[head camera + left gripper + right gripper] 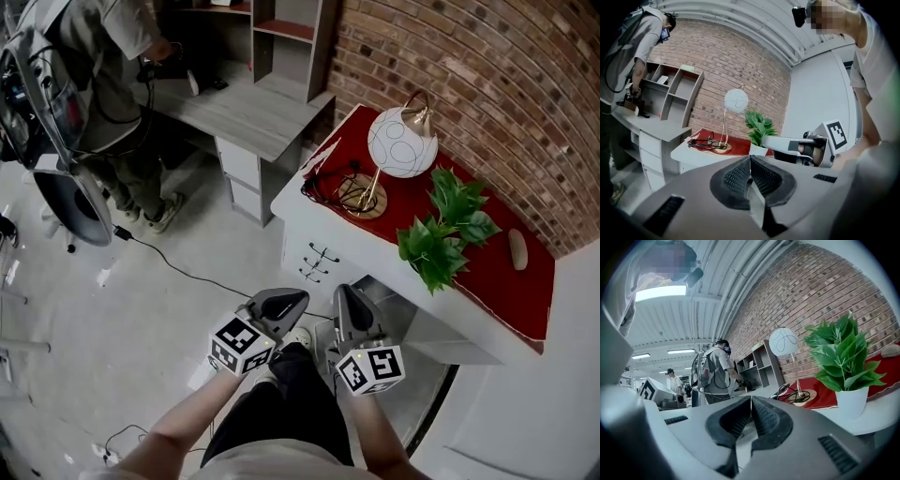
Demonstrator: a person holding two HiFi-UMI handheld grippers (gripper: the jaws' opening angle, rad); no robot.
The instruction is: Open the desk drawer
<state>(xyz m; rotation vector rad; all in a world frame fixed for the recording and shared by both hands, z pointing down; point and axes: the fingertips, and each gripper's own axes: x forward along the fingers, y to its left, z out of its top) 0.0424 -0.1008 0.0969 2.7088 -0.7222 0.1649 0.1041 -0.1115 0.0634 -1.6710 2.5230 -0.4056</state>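
Note:
The white desk point(309, 192) stands against the brick wall with a red cloth point(487, 281) over its top. Its drawer stack point(302, 255) faces me, with three black handles point(320, 263) one above another, all drawer fronts flush. My left gripper point(298, 298) and right gripper point(343, 291) hang side by side just short of the drawers, both shut with nothing in them. In the left gripper view the ribbed pads point(761, 176) meet, and the right gripper point(765, 140) reaches in from the right. The right gripper view shows its pads point(764, 417) closed together.
On the cloth stand a globe lamp point(401, 141) with coiled cable, a potted plant point(441, 230) and a stone point(517, 249). A grey desk point(244, 112) with shelves lies at the back left, where a person point(122, 84) stands beside a chair point(70, 202). A cable point(178, 267) crosses the floor.

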